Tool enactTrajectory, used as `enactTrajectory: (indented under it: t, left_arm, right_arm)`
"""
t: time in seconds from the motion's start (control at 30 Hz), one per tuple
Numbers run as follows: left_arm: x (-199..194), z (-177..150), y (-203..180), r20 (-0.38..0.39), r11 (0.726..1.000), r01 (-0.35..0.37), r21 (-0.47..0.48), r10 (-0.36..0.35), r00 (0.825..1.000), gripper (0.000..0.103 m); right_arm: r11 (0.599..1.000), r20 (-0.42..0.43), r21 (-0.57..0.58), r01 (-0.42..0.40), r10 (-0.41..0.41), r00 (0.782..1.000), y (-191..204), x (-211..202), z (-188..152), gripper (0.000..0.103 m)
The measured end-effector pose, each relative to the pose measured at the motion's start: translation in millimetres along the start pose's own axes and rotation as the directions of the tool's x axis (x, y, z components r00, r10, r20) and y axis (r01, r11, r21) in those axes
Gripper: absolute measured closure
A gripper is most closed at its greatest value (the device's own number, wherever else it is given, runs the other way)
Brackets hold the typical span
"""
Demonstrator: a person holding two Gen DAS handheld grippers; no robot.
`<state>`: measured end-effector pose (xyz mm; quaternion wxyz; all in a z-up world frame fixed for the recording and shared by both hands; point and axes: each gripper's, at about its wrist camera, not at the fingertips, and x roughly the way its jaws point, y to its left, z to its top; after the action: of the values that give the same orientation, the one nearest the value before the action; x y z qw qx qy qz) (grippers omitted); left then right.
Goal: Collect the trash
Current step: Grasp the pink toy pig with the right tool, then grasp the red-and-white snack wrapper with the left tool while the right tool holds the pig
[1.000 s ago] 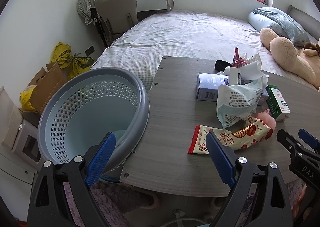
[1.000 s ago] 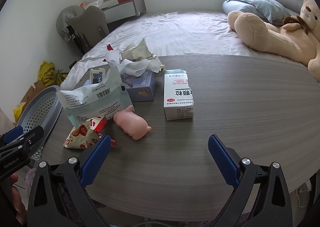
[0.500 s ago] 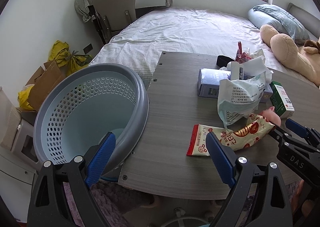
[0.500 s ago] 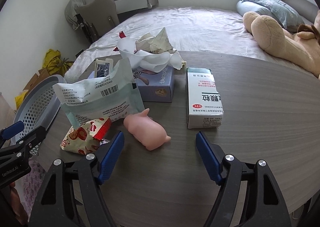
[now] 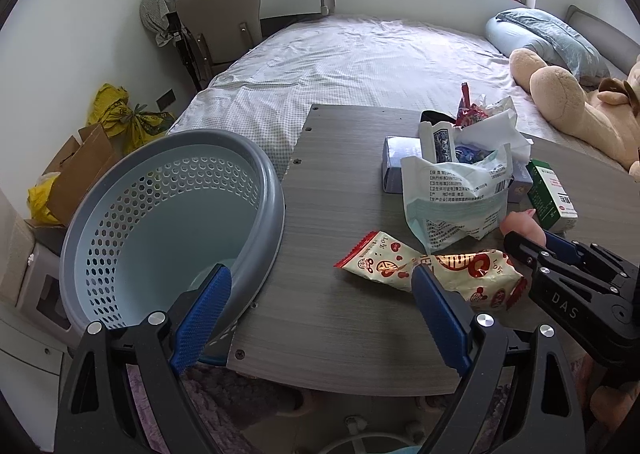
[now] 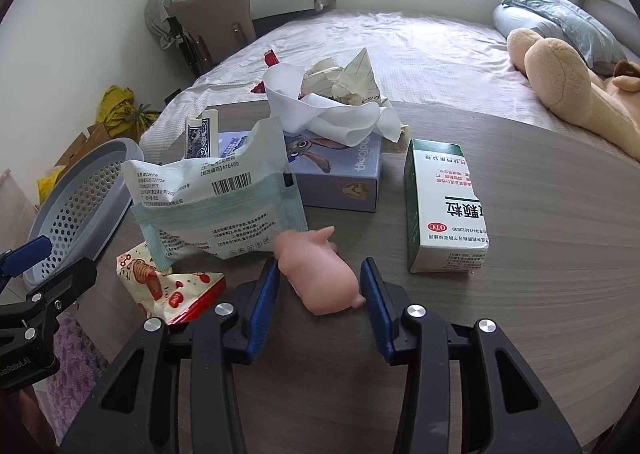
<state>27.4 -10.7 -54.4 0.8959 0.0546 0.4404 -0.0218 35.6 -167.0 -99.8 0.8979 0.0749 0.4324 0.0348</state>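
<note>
Right gripper: its blue-padded jaws have just been closing and now pinch the small pink rubber pig toy from both sides; the pig lies on the grey wood-grain table, its snout toward the torn pale-green and white plastic packet, which it touches; in the left wrist view only the tip of the pig shows beyond the right gripper's black fingers.

Left gripper: jaws spread wide and holding nothing; its left pad hangs over the rim of the round grey-blue perforated plastic basket, its right pad over the table beside the red and cream printed snack wrapper.

Surface: the snack wrapper lies flat just beside the pale-green packet; behind the packet stands a lilac cardboard tissue box with a cartoon rabbit, with crumpled white tissue and paper heaped on top; a green and white medicine carton lies to the right of the pig, apart from it; the basket sits against the table's left edge.

Room: a bed with a pale checked sheet beyond the table; a tan plush bear and a blue pillow at its right; a grey padded chair at the wall; yellow bags and a brown cardboard box on the floor at left.
</note>
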Motion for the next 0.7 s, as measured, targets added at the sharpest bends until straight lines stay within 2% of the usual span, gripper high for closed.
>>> enactTrajectory:
  t: [0.2, 0.7]
  left_arm:
    - [-4.4, -1.3, -0.4, 0.000, 1.000, 0.026, -0.009, -0.026, 1.000, 0.016]
    - [-16.4, -11.3, -39.4, -0.017, 0.997, 0.070, 0.015, -0.070, 0.997, 0.016]
  right_arm:
    - [0.998, 0.010, 0.042, -0.037, 0.037, 0.999, -2.9, -10.6, -8.7, 0.071]
    - [0.993, 0.073, 0.090, -0.070, 0.064, 0.995, -36.1, -50.8, -31.6, 0.071]
